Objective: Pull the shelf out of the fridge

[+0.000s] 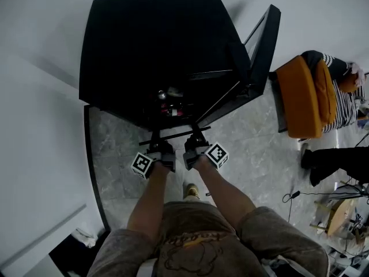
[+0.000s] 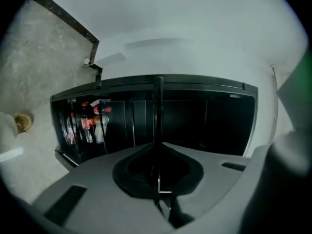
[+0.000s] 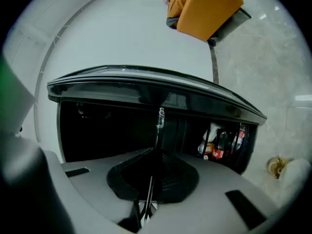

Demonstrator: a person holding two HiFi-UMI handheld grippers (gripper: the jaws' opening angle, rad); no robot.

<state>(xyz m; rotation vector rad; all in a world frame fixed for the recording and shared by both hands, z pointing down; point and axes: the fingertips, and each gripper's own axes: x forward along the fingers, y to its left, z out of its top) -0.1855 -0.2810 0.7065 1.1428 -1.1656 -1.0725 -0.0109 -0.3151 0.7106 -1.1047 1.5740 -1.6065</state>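
So the left gripper (image 1: 155,150) is pinched shut on the thin front rim of the shelf (image 1: 173,135), and the right gripper (image 1: 195,146) is clamped just beside it. The rim runs sideways across both, sticking out from the fridge (image 1: 150,51) straight ahead.

One fridge (image 1: 155,51), one shelf (image 1: 176,135), two tools (left (image 1: 156,145), right (image 1: 196,139)).
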